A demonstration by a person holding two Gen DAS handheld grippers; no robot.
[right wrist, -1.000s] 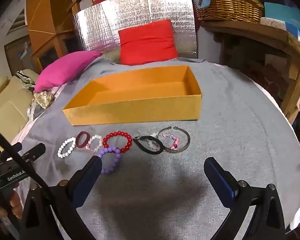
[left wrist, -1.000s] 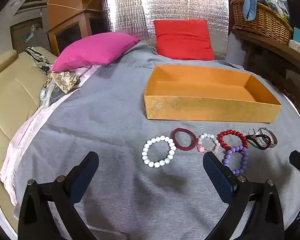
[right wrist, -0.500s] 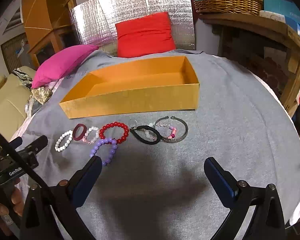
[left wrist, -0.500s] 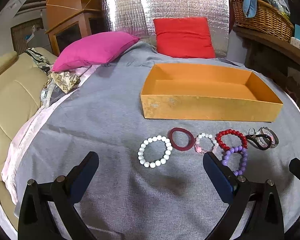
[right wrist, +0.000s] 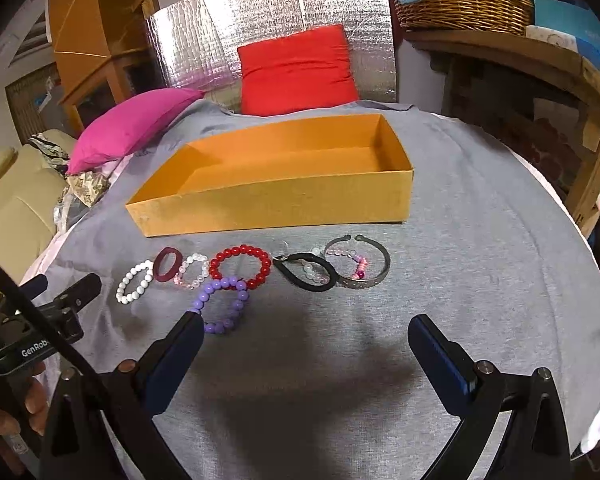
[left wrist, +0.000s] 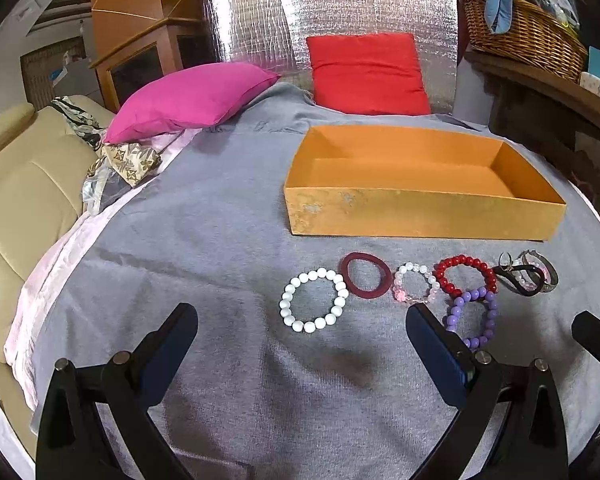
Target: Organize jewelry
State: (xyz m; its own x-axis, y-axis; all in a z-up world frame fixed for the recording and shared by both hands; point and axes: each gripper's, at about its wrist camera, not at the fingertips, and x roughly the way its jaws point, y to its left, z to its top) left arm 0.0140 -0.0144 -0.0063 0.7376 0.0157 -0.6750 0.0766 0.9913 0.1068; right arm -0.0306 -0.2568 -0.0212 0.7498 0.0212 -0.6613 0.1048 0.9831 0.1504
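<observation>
A grey cloth (left wrist: pixel 220 240) is seen covering the desk, with a pink cushion (left wrist: pixel 188 98) and a red cushion (left wrist: pixel 366 74) at its far end. An orange box (left wrist: pixel 416 216) stands open and empty on the cloth. Just in front of it a row of bracelets is laid out: white (left wrist: pixel 314 300), maroon (left wrist: pixel 366 275), clear-pink (left wrist: pixel 416 288), red (left wrist: pixel 465 275), purple (left wrist: pixel 474 316), black (right wrist: pixel 305 272) and a silver bangle (right wrist: pixel 360 262). The left gripper (left wrist: pixel 302 316) is held over the white bracelet, jaws apart, nothing gripped. The right gripper (right wrist: pixel 305 326) is held near the purple bracelet, jaws likewise apart
</observation>
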